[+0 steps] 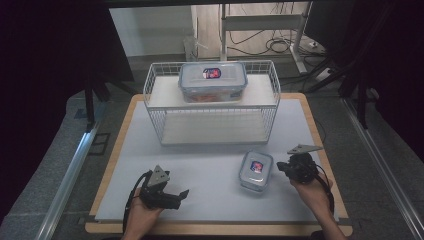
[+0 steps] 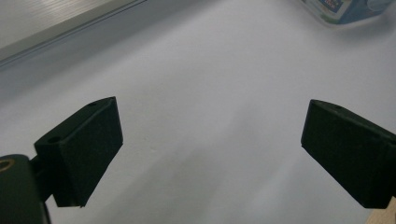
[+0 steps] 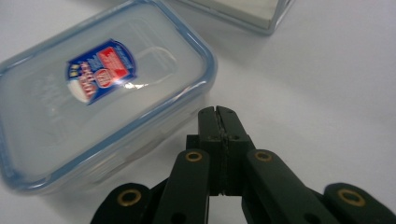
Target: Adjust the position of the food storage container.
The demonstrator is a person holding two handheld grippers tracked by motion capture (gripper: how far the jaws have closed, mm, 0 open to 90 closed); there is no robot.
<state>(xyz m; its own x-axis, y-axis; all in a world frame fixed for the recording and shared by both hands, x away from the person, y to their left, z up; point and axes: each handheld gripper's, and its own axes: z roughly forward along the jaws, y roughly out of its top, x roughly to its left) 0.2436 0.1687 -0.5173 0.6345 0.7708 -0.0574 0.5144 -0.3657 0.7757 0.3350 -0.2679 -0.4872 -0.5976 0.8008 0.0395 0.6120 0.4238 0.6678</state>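
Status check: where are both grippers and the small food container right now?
Left gripper open, empty. Right gripper shut, beside small container, lid on. Nothing between them.

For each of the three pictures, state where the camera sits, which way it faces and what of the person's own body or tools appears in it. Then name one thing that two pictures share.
High view: above the person's side, facing forward and down on the white table mat; both forearms, left gripper, right gripper.
Left gripper view: on the left gripper, facing the mat; jaws wide apart.
Right gripper view: on the right gripper, jaws shut, beside the small clear lidded box with blue rim.
Shared: that box also appears in the high view.
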